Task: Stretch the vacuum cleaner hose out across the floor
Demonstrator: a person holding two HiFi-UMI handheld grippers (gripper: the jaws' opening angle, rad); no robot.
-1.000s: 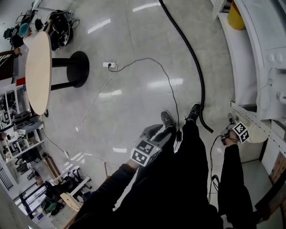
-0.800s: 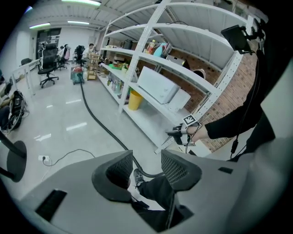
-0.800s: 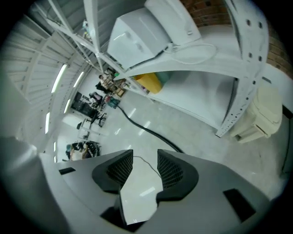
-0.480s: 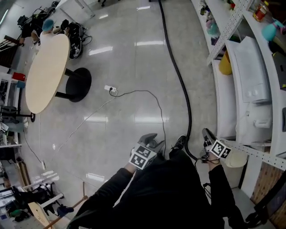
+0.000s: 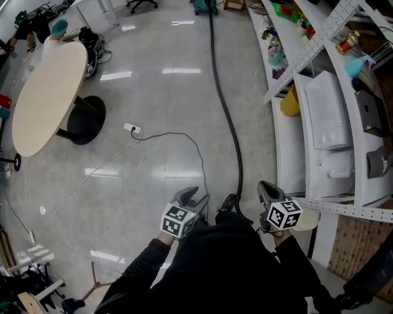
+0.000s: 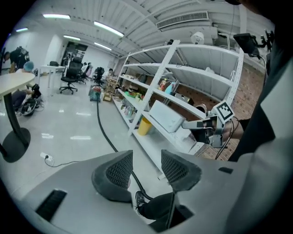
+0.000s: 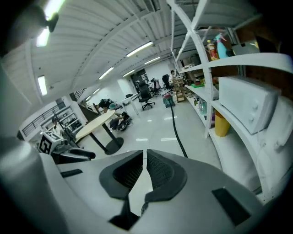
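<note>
The black vacuum hose [image 5: 228, 116] lies on the floor, running from the vacuum cleaner [image 5: 202, 5] at the far end down to my feet. It also shows in the left gripper view as hose [image 6: 104, 132] and in the right gripper view as hose [image 7: 176, 132]. My left gripper [image 5: 191, 197] hangs open above the floor, left of the hose's near end, with nothing between its pads [image 6: 120, 171]. My right gripper [image 5: 265, 189] is lifted on the hose's right side. Its jaws have just been closing and now stand shut and empty [image 7: 144, 157].
An oval table [image 5: 46, 98] on a black foot stands at the left. A power strip [image 5: 132, 129] with a thin cable lies mid-floor. Shelving [image 5: 319, 122] with a yellow bin [image 5: 291, 104] lines the right side. A crouching person [image 5: 58, 27] is beyond the table.
My right gripper has come up from low beside the shelving to the level of the left one. The left gripper has risen a little. The head view now reaches farther along the hose.
</note>
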